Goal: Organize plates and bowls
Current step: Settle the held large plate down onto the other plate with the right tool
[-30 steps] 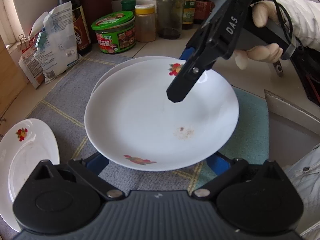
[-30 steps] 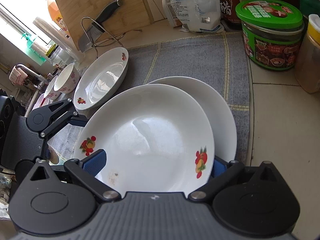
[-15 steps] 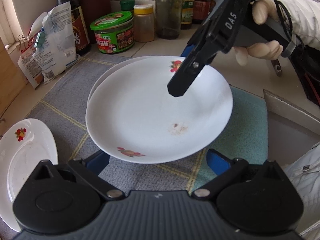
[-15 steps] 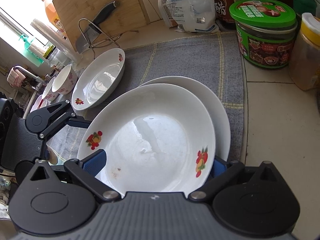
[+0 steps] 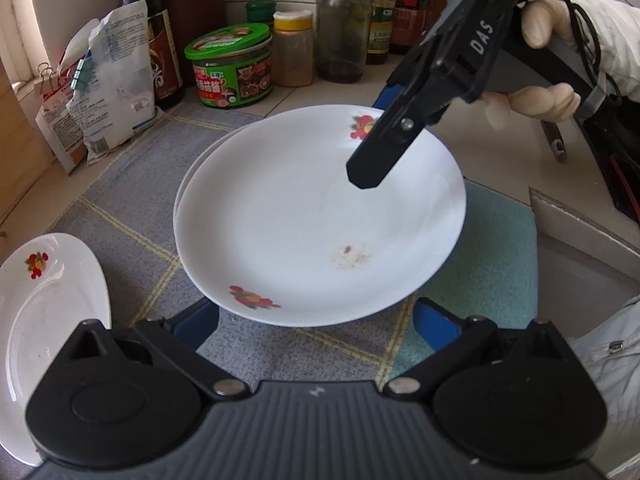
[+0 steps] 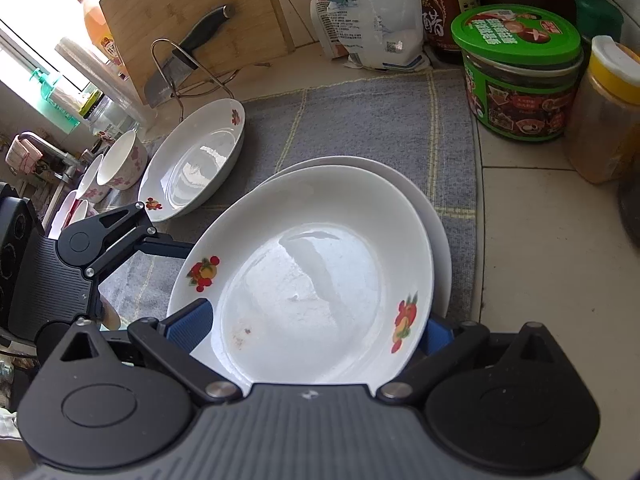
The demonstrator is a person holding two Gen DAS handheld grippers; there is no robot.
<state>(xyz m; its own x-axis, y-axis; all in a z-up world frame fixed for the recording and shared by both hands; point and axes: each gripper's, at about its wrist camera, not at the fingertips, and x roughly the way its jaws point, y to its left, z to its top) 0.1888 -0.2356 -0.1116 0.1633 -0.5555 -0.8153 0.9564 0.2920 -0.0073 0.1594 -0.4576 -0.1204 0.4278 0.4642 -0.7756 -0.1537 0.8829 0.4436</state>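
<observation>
A white plate with fruit prints lies on top of a second white plate on a grey mat. My right gripper is open, its blue pads on either side of the top plate's rim. My left gripper is open just off the plate's opposite rim, holding nothing. A third plate lies to the side. Pink-flowered bowls stand beyond it.
A green-lidded jar, spice jar, bottles and clipped bags line the back wall. A cutting board and cleaver on a rack stand behind the third plate. A teal mat and sink edge lie at the right.
My left gripper has drawn back from the top plate, whose rim no longer sits between its pads. The top plate has shifted onto the lower one, away from the left gripper.
</observation>
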